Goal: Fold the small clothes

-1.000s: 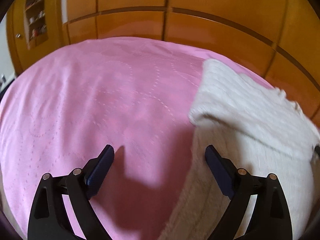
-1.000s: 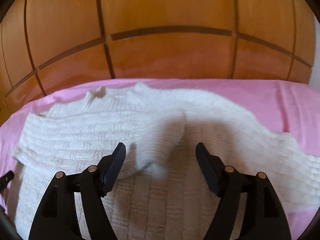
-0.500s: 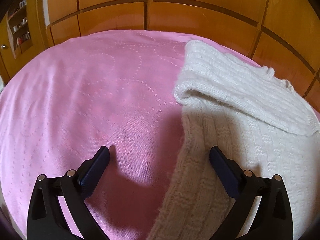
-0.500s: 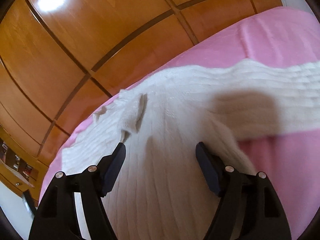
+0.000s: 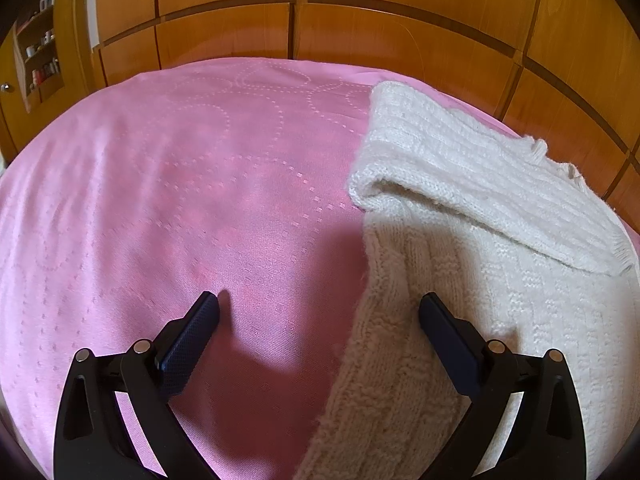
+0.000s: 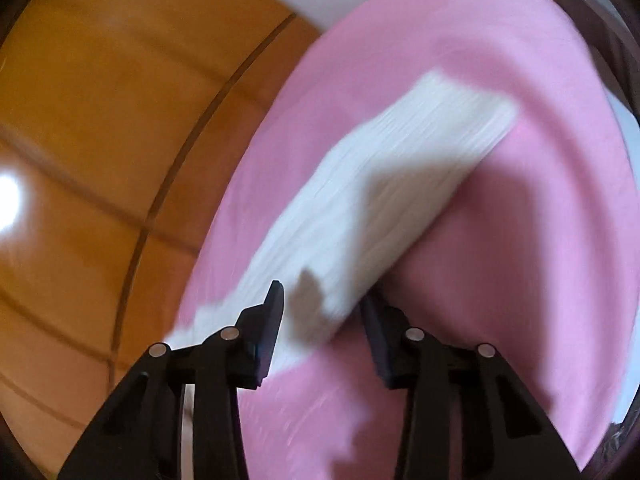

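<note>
At the bottom of the left wrist view, the left gripper (image 5: 318,312) hovers with its jaws spread wide and nothing between them, one finger over the pink bedspread (image 5: 180,184), the other over the near edge of a white knit sweater (image 5: 460,280) that fills the right half of the frame. Just beyond, at centre right, one sleeve (image 5: 460,168) lies folded across the body, its open cuff facing left; wooden cabinet doors (image 5: 360,36) close off the top of the frame. The knit looks soft, thick and light, likely to sag and stretch rather than hold a crease, so a pinch through the doubled edge or at the ribbed cuff seems a surer hold than a single layer. The right wrist view, heavily blurred and tilted, shows what the left cannot: the right gripper (image 6: 322,308), jaws parted but set closer than the left's, straddles the near end of the other sleeve (image 6: 400,176), which runs out flat and unfolded toward the upper right over the bedspread (image 6: 540,240). Whether its fingers touch the knit cannot be told. The left view alone shows the stitch texture and the fold already made.
</note>
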{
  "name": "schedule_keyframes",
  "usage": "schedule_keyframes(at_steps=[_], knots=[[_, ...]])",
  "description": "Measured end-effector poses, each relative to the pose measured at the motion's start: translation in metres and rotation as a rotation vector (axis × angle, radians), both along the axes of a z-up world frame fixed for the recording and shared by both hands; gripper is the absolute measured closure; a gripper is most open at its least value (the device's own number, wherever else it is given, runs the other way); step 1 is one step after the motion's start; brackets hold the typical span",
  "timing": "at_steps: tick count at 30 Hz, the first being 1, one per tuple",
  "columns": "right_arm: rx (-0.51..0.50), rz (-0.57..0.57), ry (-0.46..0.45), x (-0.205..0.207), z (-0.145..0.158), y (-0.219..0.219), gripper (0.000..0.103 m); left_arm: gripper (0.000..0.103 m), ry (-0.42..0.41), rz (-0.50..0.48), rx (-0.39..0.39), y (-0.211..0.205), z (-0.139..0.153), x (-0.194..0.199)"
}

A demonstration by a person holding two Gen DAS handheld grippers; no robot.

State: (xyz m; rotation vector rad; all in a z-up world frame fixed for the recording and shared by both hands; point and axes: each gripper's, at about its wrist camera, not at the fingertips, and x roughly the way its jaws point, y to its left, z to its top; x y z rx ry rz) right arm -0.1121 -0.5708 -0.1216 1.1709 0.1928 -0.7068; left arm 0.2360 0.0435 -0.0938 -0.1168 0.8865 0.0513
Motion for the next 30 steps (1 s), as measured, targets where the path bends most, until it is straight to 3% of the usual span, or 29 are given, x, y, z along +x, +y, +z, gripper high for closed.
schedule_keyframes(at_steps=[7, 11, 13, 17, 20, 25, 26, 28, 29, 30], knots=[[0.043, -0.113, -0.006, -0.01, 0.003, -0.034, 0.06, 0.004, -0.001, 0.004, -0.011, 0.0, 0.0, 0.0], [0.033, -0.103, 0.095, 0.012, 0.018, -0.034, 0.094, 0.004, -0.001, 0.006, -0.007, -0.001, -0.001, 0.0], [-0.009, -0.071, 0.098, 0.026, 0.03, -0.028, 0.094, 0.004, 0.001, 0.008, 0.006, -0.002, -0.001, 0.0], [-0.264, 0.128, 0.151, 0.088, 0.08, 0.019, 0.094, 0.004, 0.001, 0.007, 0.006, -0.002, -0.001, 0.0], [-0.482, 0.318, 0.161, 0.144, 0.113, 0.083, 0.094, 0.004, 0.0, 0.007, -0.007, -0.001, -0.001, 0.0], [-0.677, 0.657, 0.15, 0.218, 0.12, 0.192, 0.094, 0.004, -0.002, 0.008, -0.014, -0.001, -0.001, 0.0], [-0.691, 0.704, 0.167, 0.229, 0.115, 0.206, 0.092, 0.004, -0.003, 0.008, -0.016, -0.001, -0.001, 0.0], [-0.701, 0.771, 0.225, 0.25, 0.098, 0.225, 0.066, 0.004, -0.003, 0.009, -0.018, -0.001, -0.001, 0.0], [-0.698, 0.772, 0.26, 0.257, 0.089, 0.227, 0.031, 0.004, -0.003, 0.009, -0.019, -0.001, -0.001, 0.0], [-0.699, 0.74, 0.301, 0.258, 0.079, 0.227, 0.017, 0.004, -0.003, 0.01, -0.02, 0.0, -0.001, -0.001]])
